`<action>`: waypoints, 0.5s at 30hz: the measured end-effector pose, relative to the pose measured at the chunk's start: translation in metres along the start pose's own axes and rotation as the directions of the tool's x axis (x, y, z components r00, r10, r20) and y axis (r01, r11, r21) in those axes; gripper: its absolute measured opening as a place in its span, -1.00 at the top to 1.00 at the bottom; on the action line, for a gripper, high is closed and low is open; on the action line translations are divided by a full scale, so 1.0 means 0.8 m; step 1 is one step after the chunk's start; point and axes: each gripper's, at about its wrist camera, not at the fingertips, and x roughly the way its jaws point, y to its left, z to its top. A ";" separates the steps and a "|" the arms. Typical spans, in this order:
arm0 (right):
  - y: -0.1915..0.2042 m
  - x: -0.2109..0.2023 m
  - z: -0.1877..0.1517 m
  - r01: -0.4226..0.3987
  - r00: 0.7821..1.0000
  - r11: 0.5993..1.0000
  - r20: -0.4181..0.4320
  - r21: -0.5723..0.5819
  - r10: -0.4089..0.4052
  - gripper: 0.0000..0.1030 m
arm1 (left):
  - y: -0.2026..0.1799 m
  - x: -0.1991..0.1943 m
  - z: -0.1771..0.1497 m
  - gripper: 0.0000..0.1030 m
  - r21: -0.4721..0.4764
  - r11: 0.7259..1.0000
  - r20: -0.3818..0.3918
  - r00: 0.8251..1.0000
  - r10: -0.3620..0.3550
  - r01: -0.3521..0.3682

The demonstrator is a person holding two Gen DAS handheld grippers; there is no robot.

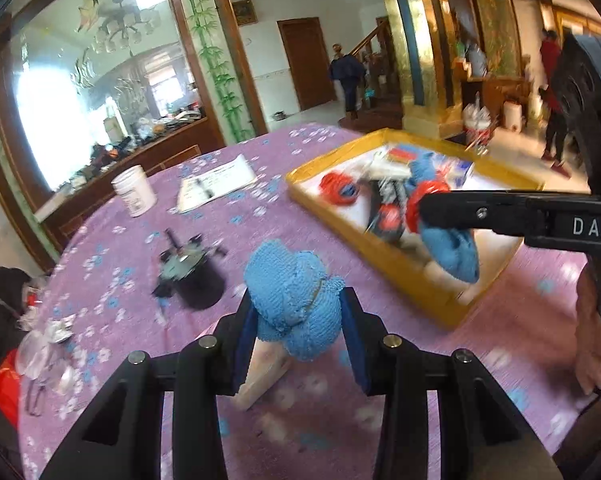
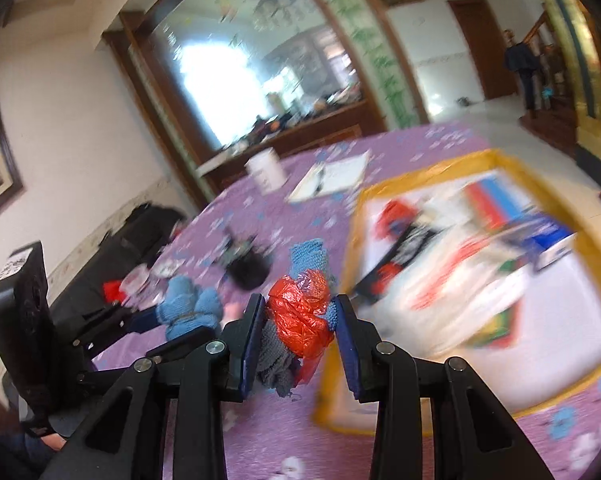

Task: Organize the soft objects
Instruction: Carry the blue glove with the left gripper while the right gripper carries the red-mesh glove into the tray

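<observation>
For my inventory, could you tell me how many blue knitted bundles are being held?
2: one blue knitted bundle in the left hand-held gripper, another, with red plastic, in the right hand-held gripper. The tray may hide more.

Daylight, bright overall — we note blown-out glare in the mirror [image 1: 100, 92] at upper left of both views. Fisheye bends edges; corners go black. Right wrist view smears heavily over the yellow tray [image 2: 480, 160] — left view only mildly blurred.

A home's living hall: a desk [image 1: 112, 280] under a purple flowered cloth, a big framed mirror [image 1: 92, 80], a bamboo-painted pillar [image 1: 212, 52], a wooden door [image 1: 304, 64] and staircase [image 1: 370, 40].
</observation>
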 end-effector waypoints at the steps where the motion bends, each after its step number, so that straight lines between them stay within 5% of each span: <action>1: -0.005 -0.007 0.003 0.023 1.000 1.000 0.013 0.005 -0.023 0.27 | -0.002 0.001 0.006 0.24 -0.008 1.000 0.008 1.000 -0.021 0.021; 6: -0.053 -0.038 0.010 0.182 0.981 0.980 0.057 0.075 -0.187 0.26 | -0.031 0.014 0.038 0.23 -0.015 0.992 0.050 0.991 -0.128 0.129; 15: -0.103 -0.042 0.002 0.292 0.954 0.944 0.026 0.152 -0.299 0.26 | -0.094 0.081 0.059 0.23 -0.022 0.957 0.046 0.957 -0.287 0.289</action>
